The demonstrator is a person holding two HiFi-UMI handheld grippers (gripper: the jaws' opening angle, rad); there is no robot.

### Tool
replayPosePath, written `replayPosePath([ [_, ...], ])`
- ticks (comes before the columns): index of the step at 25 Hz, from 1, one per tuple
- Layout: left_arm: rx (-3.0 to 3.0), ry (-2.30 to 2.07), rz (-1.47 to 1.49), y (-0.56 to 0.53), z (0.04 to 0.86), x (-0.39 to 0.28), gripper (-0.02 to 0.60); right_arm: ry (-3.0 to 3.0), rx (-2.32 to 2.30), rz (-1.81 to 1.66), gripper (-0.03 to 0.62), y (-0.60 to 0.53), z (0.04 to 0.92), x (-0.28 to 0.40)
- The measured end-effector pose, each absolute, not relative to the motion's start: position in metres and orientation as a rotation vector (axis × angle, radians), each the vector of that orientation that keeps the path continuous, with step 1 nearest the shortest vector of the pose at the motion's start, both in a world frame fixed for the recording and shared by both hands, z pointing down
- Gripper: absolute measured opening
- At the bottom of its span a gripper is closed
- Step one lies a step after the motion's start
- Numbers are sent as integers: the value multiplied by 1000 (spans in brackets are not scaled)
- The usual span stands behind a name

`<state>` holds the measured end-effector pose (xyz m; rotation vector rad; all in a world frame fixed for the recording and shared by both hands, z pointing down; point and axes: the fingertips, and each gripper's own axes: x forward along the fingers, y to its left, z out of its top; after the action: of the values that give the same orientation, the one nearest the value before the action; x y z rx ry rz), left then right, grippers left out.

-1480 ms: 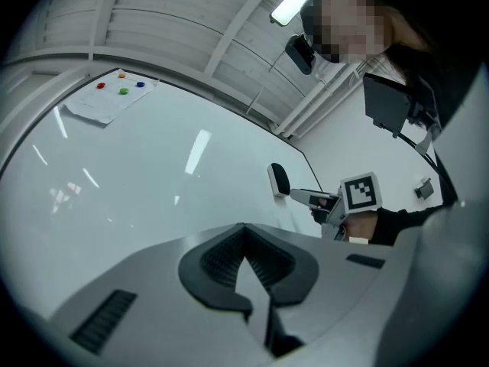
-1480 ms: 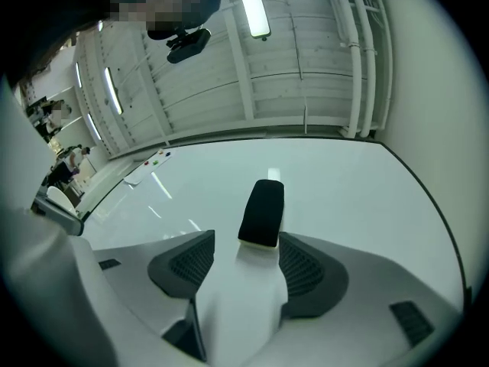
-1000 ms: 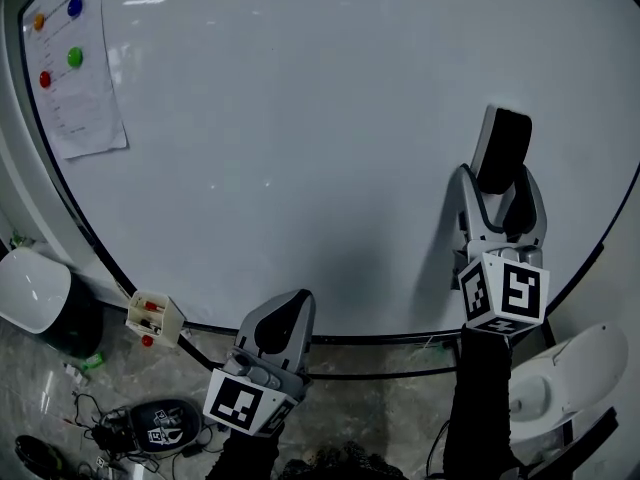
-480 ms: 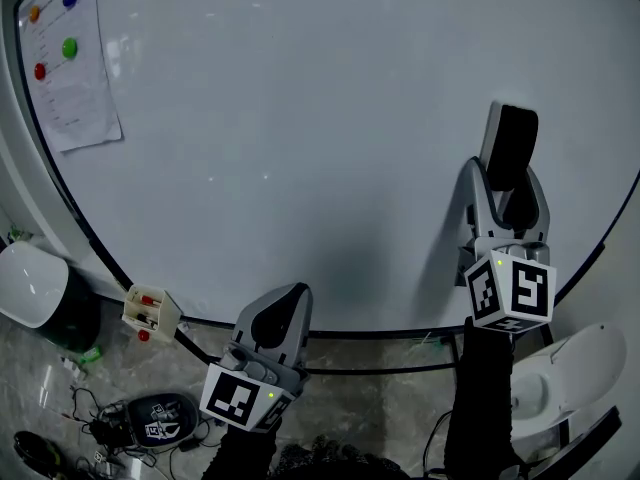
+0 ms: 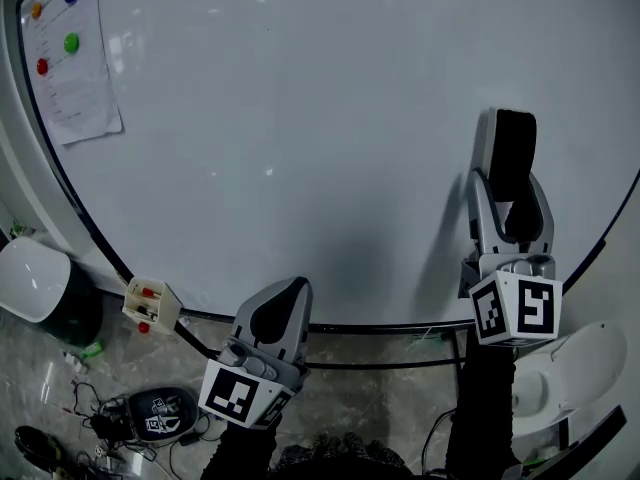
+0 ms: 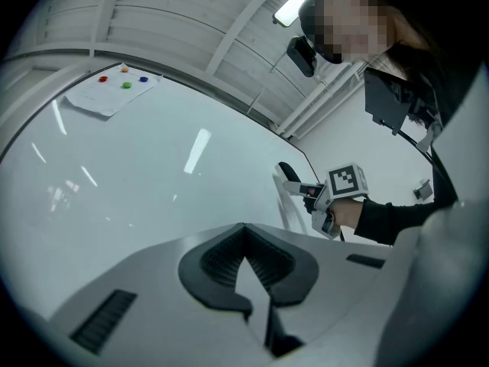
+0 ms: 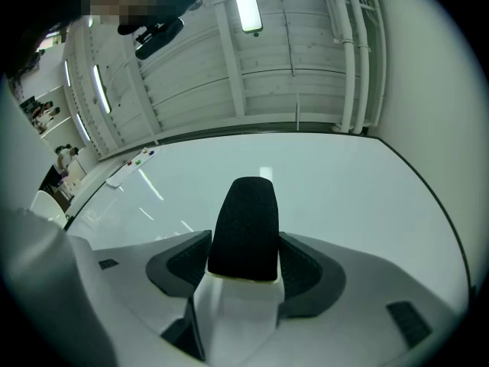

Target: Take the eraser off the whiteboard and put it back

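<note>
A black-faced eraser (image 5: 510,153) with a white back sits on the whiteboard (image 5: 300,118) at the right. My right gripper (image 5: 507,186) reaches up to it from below. Its jaws are closing, and the eraser (image 7: 246,228) stands upright between the pads (image 7: 183,260), which lie against its two sides. My left gripper (image 5: 288,298) hangs low by the board's bottom edge, shut and empty, its pads (image 6: 229,262) meeting in a point. The left gripper view shows the right gripper (image 6: 294,187) at the eraser (image 6: 289,173) from the side.
A paper sheet (image 5: 70,68) is pinned by coloured magnets at the board's upper left. A small marker box (image 5: 150,303) hangs at the lower left rim. On the floor are a white bin (image 5: 30,288), cables (image 5: 150,418) and a white base (image 5: 570,368).
The right gripper's jaws have drawn in from wide open onto the eraser's sides. The left gripper has kept its place.
</note>
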<state>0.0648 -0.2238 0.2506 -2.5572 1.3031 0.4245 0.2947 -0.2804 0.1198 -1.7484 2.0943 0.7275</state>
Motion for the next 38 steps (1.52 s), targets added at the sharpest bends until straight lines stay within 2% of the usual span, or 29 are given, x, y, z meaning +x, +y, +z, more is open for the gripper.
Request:
replayPosePath([
  [14,-2567,1280,420,-222,252,79,6,2165,-1693,735,279,-221,153,288],
  [38,-2555,1276,339,-230,253,84,6,2210,-1697,719,279,-221,167,283],
])
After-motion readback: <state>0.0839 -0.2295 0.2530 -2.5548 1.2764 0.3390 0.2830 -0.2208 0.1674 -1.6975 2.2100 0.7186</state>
